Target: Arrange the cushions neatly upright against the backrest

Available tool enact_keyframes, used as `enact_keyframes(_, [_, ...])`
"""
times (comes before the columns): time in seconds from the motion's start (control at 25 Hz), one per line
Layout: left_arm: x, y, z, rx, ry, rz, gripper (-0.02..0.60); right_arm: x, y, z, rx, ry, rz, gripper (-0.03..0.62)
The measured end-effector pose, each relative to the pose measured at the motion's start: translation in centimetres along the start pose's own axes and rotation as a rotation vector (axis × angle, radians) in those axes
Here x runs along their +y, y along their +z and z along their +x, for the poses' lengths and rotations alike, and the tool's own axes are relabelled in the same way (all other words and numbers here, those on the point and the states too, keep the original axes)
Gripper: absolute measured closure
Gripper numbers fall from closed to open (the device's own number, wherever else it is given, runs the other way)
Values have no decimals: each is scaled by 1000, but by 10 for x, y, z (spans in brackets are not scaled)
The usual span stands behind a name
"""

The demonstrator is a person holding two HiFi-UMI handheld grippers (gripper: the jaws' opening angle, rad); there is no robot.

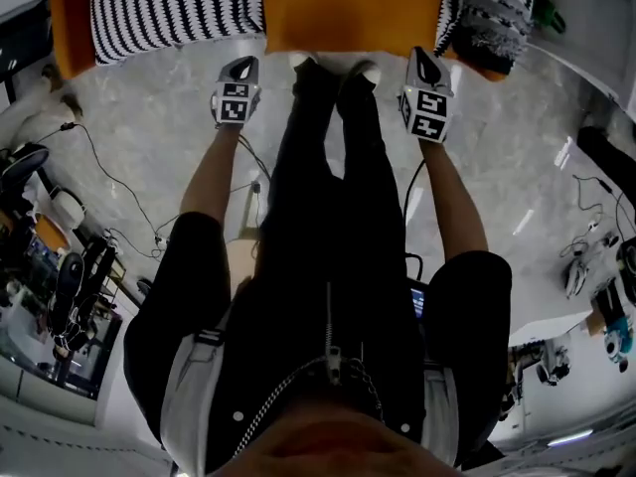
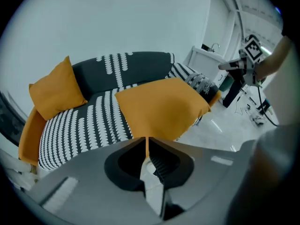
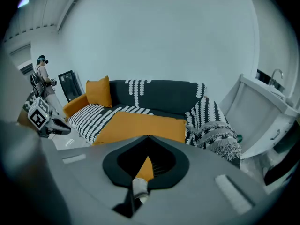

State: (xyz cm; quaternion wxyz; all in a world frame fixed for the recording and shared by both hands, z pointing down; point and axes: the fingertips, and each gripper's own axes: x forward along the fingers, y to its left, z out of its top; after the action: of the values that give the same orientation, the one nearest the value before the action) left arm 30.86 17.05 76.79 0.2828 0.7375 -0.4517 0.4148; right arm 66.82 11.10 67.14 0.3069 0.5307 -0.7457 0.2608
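Two grippers, both clamped shut on fabric. The left gripper [image 1: 242, 67] and right gripper [image 1: 426, 63] each pinch the near hem of the flat orange cushion [image 1: 353, 8]. It lies across the striped sofa seat [image 1: 179, 13], top centre of the head view. Judged soft, light and floppy; hem holds set wide apart should limit sagging. Farther back, a second orange cushion [image 2: 56, 90] stands upright at the left end. The dark backrest [image 2: 136, 67] is behind.

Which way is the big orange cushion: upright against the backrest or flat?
Roughly flat, not upright: orange cushion lies across the seat, short of the backrest, near edge pinched in left gripper and right gripper.
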Motion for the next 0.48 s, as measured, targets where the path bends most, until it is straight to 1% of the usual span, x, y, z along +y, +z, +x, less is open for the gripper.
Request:
enact_keyframes(0.16, [0, -26, 27, 47, -2, 61, 496, -10, -32, 7, 28, -10, -10, 589])
enact_keyframes(0.2, [1, -34, 35, 62, -5, 75, 464, -12, -41, 12, 35, -11, -11, 589])
enact_keyframes(0.24, [1, -42, 43, 80, -10, 88, 433, -15, -51, 18, 42, -13, -7, 580])
enact_keyframes(0.32, [3, -61, 65, 119, -33, 126, 390, -25, -70, 29, 60, -34, 16, 555])
enact_keyframes(0.44, [18, -75, 100, 151, -77, 220, 351, -35, -88, 46, 86, -101, 43, 511])
enact_keyframes(0.48, [24, -81, 107, 167, -85, 237, 333, -35, -93, 52, 92, -113, 39, 494])
